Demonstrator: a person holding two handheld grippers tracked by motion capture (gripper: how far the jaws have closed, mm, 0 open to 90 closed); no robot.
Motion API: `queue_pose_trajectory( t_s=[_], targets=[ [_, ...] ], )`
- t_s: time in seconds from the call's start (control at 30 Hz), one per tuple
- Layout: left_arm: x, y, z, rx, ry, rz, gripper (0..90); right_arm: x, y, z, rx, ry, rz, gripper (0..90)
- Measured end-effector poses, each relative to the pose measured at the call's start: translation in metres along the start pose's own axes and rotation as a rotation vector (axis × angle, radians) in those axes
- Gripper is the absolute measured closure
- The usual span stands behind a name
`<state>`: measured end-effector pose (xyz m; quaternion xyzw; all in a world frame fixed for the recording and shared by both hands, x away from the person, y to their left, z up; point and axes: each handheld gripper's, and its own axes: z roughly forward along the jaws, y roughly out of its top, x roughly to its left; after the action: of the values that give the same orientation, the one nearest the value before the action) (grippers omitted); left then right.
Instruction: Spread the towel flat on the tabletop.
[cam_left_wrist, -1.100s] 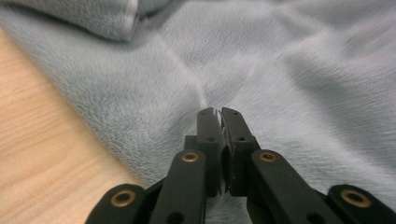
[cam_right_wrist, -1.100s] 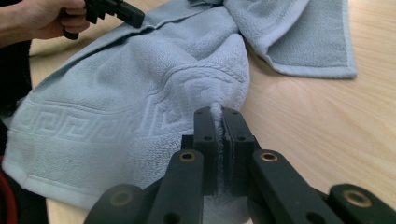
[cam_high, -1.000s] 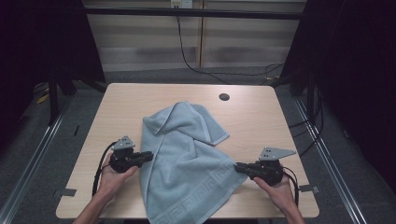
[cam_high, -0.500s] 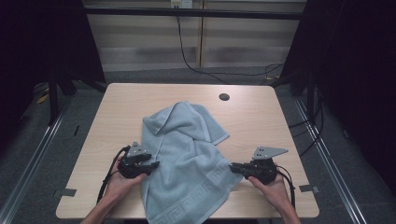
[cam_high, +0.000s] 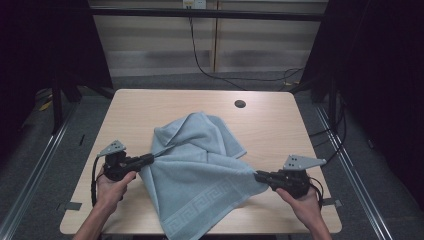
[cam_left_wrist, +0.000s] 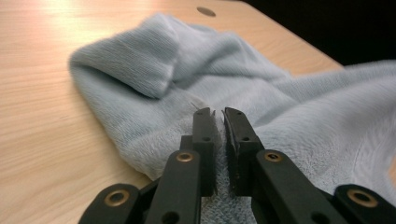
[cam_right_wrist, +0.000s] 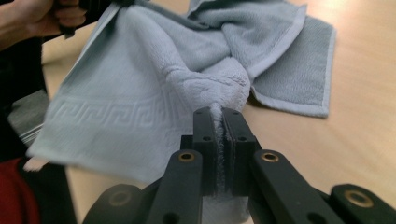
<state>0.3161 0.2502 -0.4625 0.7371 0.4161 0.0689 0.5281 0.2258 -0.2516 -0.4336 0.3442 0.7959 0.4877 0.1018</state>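
I am working in what is looking like a lab or recording booth rather than a home. I am sitting at a plain light-wood table with a round cable hole, and it is standing on grey carpet between metal floor rails. Black curtains are hanging down both sides, closing the space in. A black cable is trailing down the pale panelled wall from a socket behind the table and running across the floor.
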Motion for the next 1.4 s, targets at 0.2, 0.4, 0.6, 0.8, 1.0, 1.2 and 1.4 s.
queue_pose_trajectory(
  t_s=[0.2, 0.4, 0.6, 0.8, 1.0, 1.2, 1.4],
  targets=[
    [0.018, -0.017, -0.003, 0.064, 0.035, -0.032, 84.6, 0.016, -0.049, -0.003, 0.124, 0.042, 0.070, 80.5],
    [0.012, -0.013, 0.006, 0.075, 0.044, -0.004, 84.1, 0.019, -0.046, 0.009, 0.154, 0.084, 0.041, 62.9],
    [0.016, -0.017, 0.019, 0.117, 0.059, 0.005, 83.2, -0.015, -0.001, 0.064, 0.113, 0.054, 0.032, 59.6],
    [0.023, -0.021, 0.021, 0.146, 0.088, 0.012, 82.7, -0.045, 0.013, 0.127, 0.155, 0.021, 0.076, 50.1],
    [0.030, -0.023, 0.018, 0.145, 0.095, -0.021, 83.4, -0.046, 0.011, 0.146, 0.172, 0.011, 0.066, 78.2],
    [0.030, -0.019, 0.008, 0.123, 0.087, -0.006, 85.1, -0.069, 0.051, 0.097, 0.021, -0.111, 0.079, 88.3],
    [0.038, -0.022, 0.007, 0.144, 0.136, -0.039, 84.9, -0.100, 0.079, 0.061, -0.070, -0.252, 0.115, 84.5]
  ],
)
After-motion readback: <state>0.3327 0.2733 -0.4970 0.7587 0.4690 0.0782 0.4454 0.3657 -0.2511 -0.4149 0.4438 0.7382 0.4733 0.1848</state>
